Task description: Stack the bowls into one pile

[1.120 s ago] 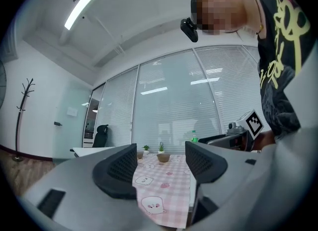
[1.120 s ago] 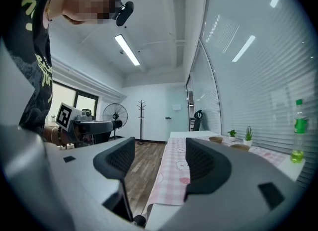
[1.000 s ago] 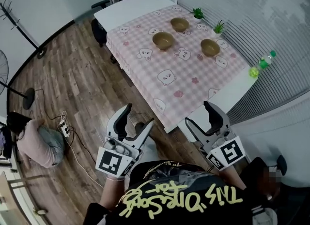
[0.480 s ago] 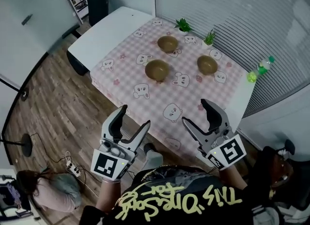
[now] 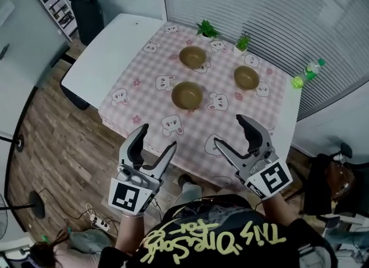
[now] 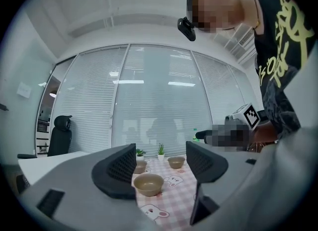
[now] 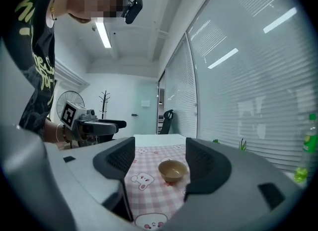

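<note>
Approach stage, judging by layout: nothing stacked yet. Left gripper [image 5: 158, 136] and right gripper [image 5: 228, 129] both agape, empty. Nearest bowl [image 5: 187, 94] ahead of left gripper, second bowl [image 5: 246, 77] ahead of right gripper, third bowl [image 5: 192, 56] beyond, all apart on checked cloth [image 5: 199, 120]. Next: reach in, straddle one rim.

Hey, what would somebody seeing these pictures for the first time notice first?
Probably the pink checked tablecloth with its bunny print, bright against the wooden floor. On it stand three brown bowls, apart: the near bowl, the far bowl and the right bowl. In the foreground the left gripper and right gripper are open and empty, at the cloth's near edge.
</note>
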